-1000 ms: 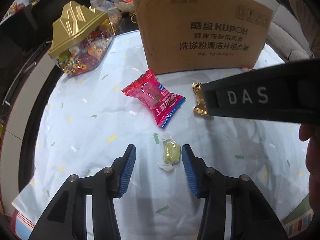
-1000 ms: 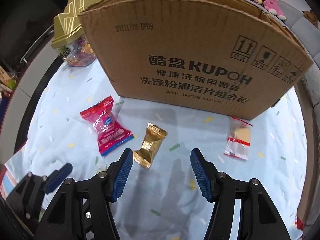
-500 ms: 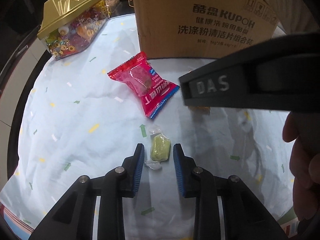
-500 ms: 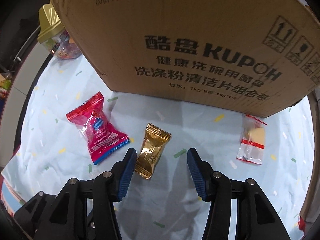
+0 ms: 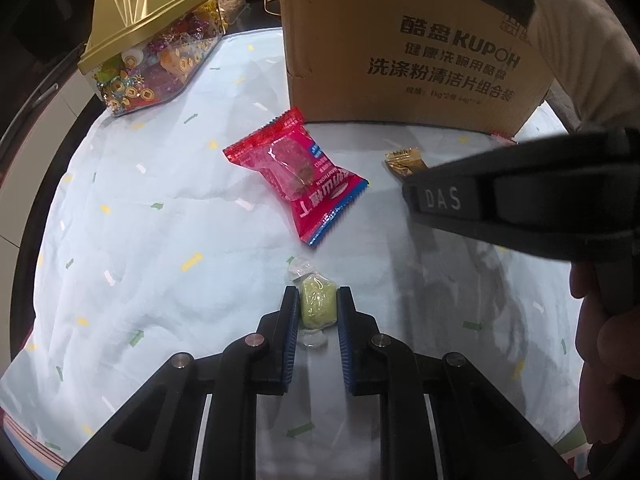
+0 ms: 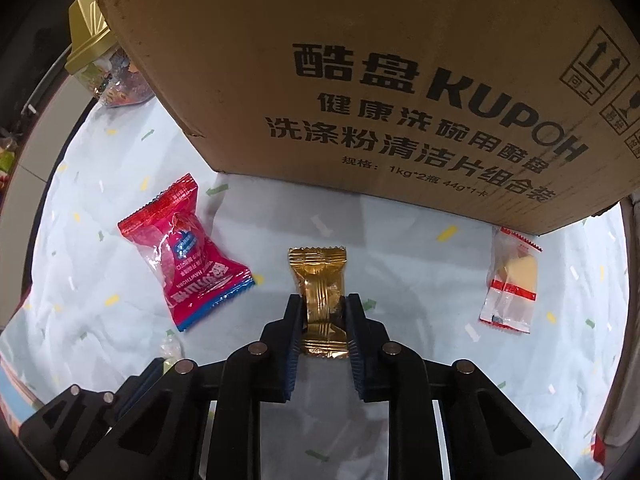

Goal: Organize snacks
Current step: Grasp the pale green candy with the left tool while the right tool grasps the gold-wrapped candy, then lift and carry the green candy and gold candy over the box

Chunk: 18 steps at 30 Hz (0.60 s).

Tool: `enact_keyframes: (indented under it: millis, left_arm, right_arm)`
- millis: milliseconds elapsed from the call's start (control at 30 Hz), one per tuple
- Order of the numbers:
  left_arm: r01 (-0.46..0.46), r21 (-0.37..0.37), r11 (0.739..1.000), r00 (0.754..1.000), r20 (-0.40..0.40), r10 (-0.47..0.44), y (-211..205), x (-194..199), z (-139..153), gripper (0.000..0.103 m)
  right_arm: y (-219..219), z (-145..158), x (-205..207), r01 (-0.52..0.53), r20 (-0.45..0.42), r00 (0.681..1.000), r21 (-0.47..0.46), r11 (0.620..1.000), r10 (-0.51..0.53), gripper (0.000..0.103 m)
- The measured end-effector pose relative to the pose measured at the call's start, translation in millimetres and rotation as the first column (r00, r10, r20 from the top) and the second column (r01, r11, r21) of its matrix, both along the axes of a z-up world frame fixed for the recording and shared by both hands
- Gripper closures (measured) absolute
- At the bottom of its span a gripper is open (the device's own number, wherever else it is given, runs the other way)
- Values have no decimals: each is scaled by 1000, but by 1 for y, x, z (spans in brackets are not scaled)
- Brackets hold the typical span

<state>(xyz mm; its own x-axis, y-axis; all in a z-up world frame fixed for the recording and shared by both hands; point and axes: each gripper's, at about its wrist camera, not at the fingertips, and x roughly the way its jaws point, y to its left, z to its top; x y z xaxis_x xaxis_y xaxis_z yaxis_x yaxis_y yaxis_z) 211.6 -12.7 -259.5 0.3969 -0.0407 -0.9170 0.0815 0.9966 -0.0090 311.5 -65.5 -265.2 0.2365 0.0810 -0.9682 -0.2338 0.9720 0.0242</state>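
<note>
Tabletop cloth (image 5: 160, 240): pale matt fabric, creased, confetti print. Cardboard box (image 6: 400, 80) at the far edge: brown matt corrugated board, scuffed, black print. Red snack packet (image 5: 300, 176): glossy crinkled plastic film, clear window. Gold candy (image 6: 322, 288): shiny metallic foil wrap, ribbed. Green candy (image 5: 318, 306): dull green piece in clear crinkly film. Clear sachet (image 6: 510, 286) by the box's right corner: transparent glossy film, red bands. Candy jar (image 5: 148, 40) at the far left corner: clear plastic body, satin gold lid. Left claw (image 5: 318, 312) and right claw (image 6: 323, 312): matt black plastic, ribbed blue pads (image 5: 289, 344), bright metal pins.
</note>
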Motion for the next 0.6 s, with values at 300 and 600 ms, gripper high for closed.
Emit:
enact_keyframes:
  millis: [300, 600]
  left_arm:
    - [-11, 12, 1000, 1000, 21, 11, 3, -1, 8, 84]
    - [-32, 16, 999, 998, 54, 31, 7, -9, 26, 84]
  right_arm:
    - [-20, 13, -12, 1, 14, 1000, 1, 1000, -1, 84]
    - [-27, 33, -23, 0, 39, 999, -16, 1000, 1, 84]
